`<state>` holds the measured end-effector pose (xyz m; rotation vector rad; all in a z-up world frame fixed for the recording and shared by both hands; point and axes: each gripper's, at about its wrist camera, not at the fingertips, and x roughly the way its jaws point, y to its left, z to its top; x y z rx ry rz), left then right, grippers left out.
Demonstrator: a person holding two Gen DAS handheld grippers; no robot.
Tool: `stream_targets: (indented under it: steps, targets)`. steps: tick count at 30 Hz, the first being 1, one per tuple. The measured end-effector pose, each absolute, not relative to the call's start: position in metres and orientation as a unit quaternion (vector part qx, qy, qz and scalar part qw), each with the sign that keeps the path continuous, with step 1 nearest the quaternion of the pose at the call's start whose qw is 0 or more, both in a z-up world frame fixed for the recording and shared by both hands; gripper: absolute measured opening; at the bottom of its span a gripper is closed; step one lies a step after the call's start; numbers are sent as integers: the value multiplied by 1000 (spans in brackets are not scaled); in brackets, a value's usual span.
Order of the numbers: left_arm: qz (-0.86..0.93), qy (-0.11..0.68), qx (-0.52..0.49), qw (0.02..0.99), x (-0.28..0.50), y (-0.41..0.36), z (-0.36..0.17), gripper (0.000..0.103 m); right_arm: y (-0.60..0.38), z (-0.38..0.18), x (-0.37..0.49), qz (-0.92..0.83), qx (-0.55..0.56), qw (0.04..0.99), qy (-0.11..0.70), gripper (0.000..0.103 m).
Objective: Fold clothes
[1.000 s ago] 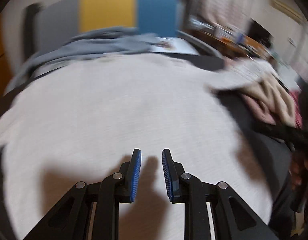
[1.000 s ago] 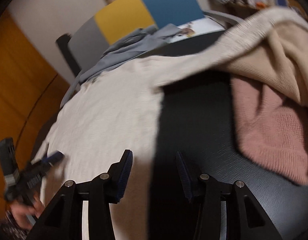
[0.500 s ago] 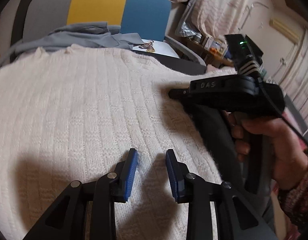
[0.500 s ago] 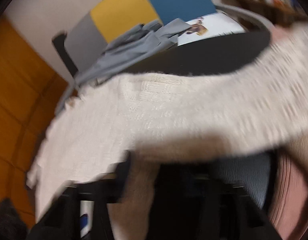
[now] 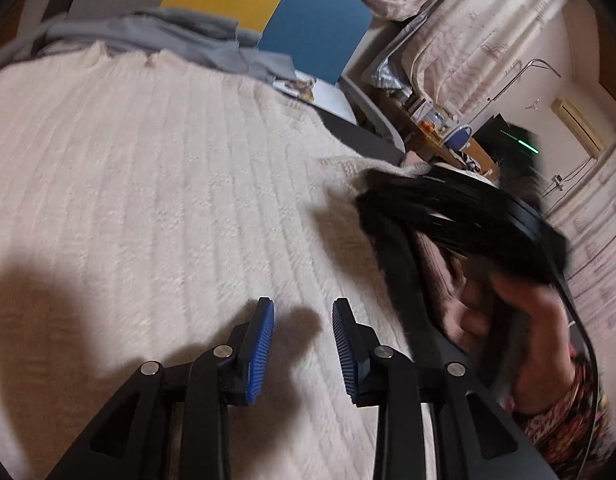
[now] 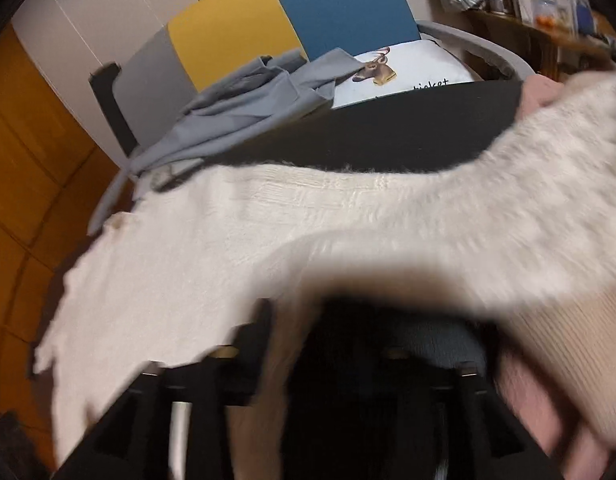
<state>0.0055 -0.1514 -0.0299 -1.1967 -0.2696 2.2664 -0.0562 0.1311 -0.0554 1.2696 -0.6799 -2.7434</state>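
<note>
A cream knit sweater lies spread flat on the black table. My left gripper hovers open just above its lower part, with nothing between the blue pads. The sweater's sleeve is lifted off the table and drapes across my right gripper. Cloth and blur hide that gripper's fingertips. In the left wrist view the right gripper is a dark blur at the sweater's right edge, held by a hand.
A grey garment lies crumpled at the table's far edge, beside white paper with a deer print. A pink knit and a beige ribbed garment are piled at the right. A grey, yellow and blue chair back stands behind.
The right gripper went from the sweater's side edge to under the sleeve, which now hangs lifted across it. The left gripper stayed open and drifted over the sweater body.
</note>
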Motion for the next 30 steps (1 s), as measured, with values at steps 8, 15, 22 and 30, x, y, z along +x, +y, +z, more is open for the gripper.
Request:
stream_targets:
  steps: [8,15,22,30]
  targets:
    - [870,-39,-431,235,22,-215,-14,29,101,-54,67,-850,456,122,-232,51]
    - [899,-9,-401,176,20,-258,-26,31,59,-73,108,-861,461,98,-189,10]
    - [912,-20,-366,183,34,-270,-32,33,83,-71,123,-865,453,36,-212,5]
    - [905,-16,-384,180,26,-267,-26,33,80,-40,110,-893,403,13,-199,13]
